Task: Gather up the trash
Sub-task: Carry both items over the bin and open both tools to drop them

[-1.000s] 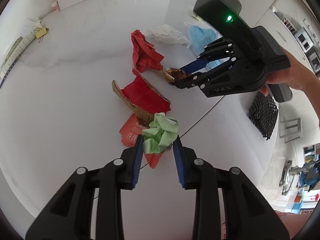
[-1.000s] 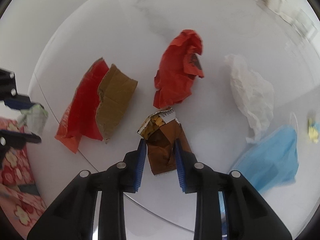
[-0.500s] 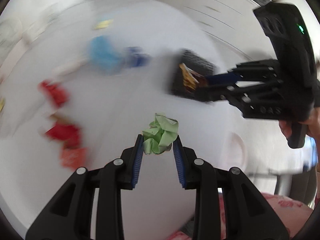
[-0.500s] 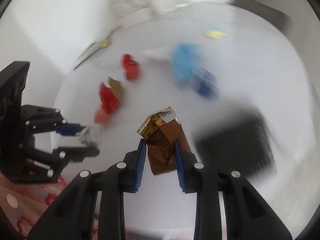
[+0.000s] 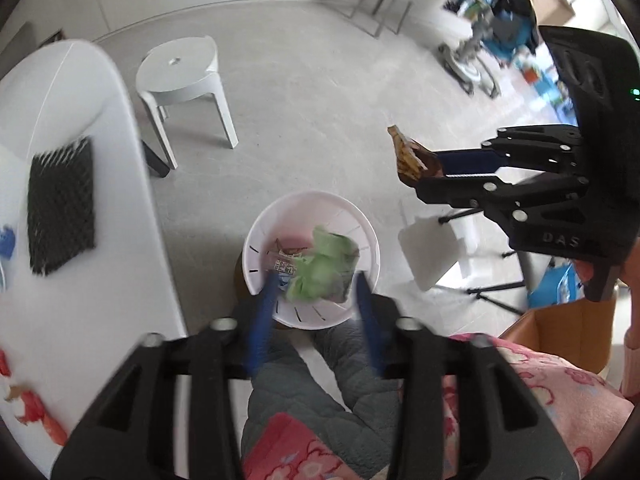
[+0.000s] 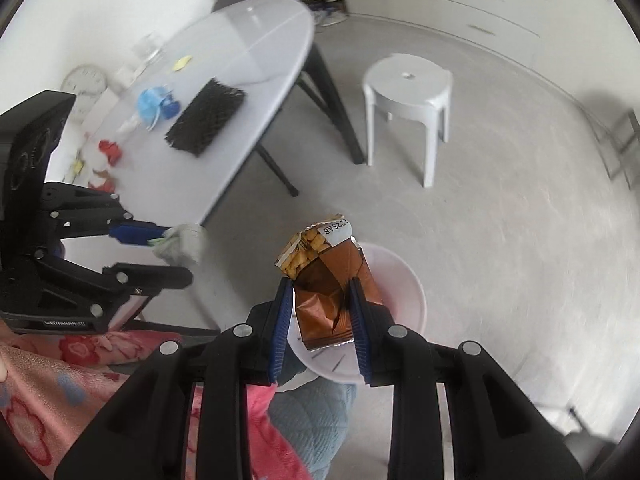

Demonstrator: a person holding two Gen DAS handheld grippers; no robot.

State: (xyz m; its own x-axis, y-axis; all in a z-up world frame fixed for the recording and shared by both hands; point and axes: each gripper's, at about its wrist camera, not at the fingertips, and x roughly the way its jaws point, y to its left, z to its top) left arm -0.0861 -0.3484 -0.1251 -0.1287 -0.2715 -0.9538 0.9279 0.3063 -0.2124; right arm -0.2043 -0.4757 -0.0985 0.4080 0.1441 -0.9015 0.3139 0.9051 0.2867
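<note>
My left gripper [image 5: 316, 276] hangs over a white trash bin [image 5: 256, 248] on the floor. Its jaws stand open and the crumpled green paper [image 5: 320, 268] shows blurred between them, over the bin; whether it still touches a finger I cannot tell. The same paper shows pale at the left gripper's tips in the right wrist view [image 6: 182, 242]. My right gripper [image 6: 320, 300] is shut on a brown snack wrapper [image 6: 328, 280] and holds it above the bin [image 6: 408, 292]. It also shows in the left wrist view [image 5: 428, 172], right of the bin.
The white table [image 6: 248, 40] carries a black mesh pad [image 6: 206, 116], a blue mask [image 6: 150, 104] and red scraps [image 6: 110, 150]. A white stool [image 6: 408, 96] stands on the floor. A cardboard box [image 5: 560, 332] sits at the right.
Both grippers swung off the table to above the floor bin. The left jaws have opened wider around the green paper. The right gripper still holds the wrapper.
</note>
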